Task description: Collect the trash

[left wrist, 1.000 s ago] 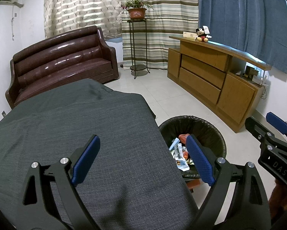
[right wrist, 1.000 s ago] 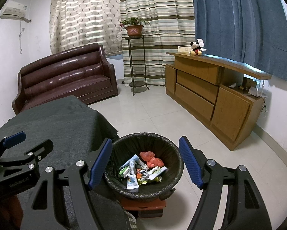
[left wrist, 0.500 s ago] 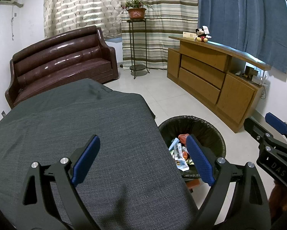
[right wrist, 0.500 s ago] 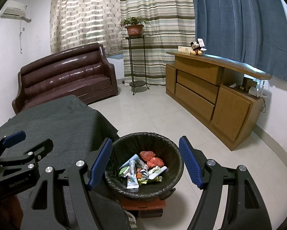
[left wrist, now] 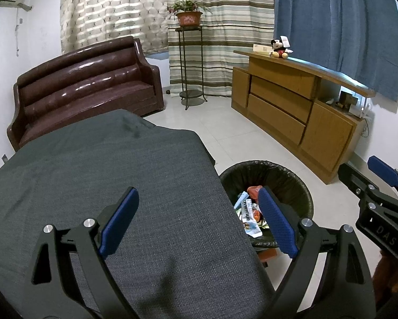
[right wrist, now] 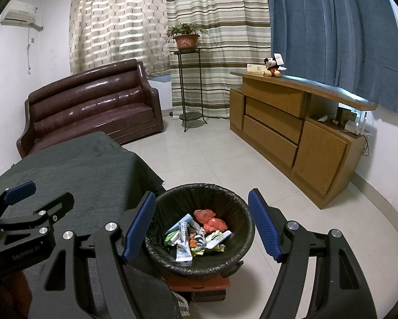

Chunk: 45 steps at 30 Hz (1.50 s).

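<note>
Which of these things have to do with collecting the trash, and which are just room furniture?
Part of the job:
- bin
- wrappers inside it
- left gripper, open
- right gripper, open

Just there:
- table
- sofa
- cabinet
- plant
- toy

Both the left tool (left wrist: 199, 220) and the right tool (right wrist: 201, 226) have black skeletal frames with triangular cutouts, silver screw heads, and textured blue pads (left wrist: 277, 224); white lettering marks their sides.

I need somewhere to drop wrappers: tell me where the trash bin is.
The trash bin sits on the floor at the table's right edge, low and central in the right wrist view.
</note>
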Tool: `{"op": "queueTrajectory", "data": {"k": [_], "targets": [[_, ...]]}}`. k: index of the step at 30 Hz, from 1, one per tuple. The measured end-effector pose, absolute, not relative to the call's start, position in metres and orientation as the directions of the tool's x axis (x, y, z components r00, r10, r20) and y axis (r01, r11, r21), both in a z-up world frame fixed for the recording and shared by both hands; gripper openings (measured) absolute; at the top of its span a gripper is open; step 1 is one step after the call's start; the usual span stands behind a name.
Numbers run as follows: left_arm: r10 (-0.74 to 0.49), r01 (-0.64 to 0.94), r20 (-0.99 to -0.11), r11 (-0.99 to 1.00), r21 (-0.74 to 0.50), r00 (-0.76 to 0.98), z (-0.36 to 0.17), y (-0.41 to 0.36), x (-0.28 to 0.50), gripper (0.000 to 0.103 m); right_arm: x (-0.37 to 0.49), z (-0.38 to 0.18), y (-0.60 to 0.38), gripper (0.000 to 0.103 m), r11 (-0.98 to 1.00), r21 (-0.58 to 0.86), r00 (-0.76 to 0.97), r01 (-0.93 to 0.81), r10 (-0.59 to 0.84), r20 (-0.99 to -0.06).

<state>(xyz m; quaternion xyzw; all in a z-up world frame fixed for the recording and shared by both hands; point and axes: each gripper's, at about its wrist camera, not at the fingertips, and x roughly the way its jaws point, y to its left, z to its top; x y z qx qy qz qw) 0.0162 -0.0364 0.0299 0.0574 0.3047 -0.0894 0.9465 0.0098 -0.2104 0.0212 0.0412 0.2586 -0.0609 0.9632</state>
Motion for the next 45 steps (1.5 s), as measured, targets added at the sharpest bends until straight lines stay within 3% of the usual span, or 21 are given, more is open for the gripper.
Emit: {"op": "queueTrajectory", "data": {"k": [21,45], "targets": [[-0.151,0.229,-0.544,0.970,0.079,0.825,0.033,-0.068,0.004,0.093,0.009,0.022,-0.210,0.070,0.989,0.048,0.858,0.139,-0.096,-0.505],[-0.145,0.216,-0.585,0.975,0.053,0.798,0.026,-0.049,0.019,0.095,0.008,0.018,-0.207,0.070,0.990,0.042,0.853,0.132,-0.092,-0.513]]}}
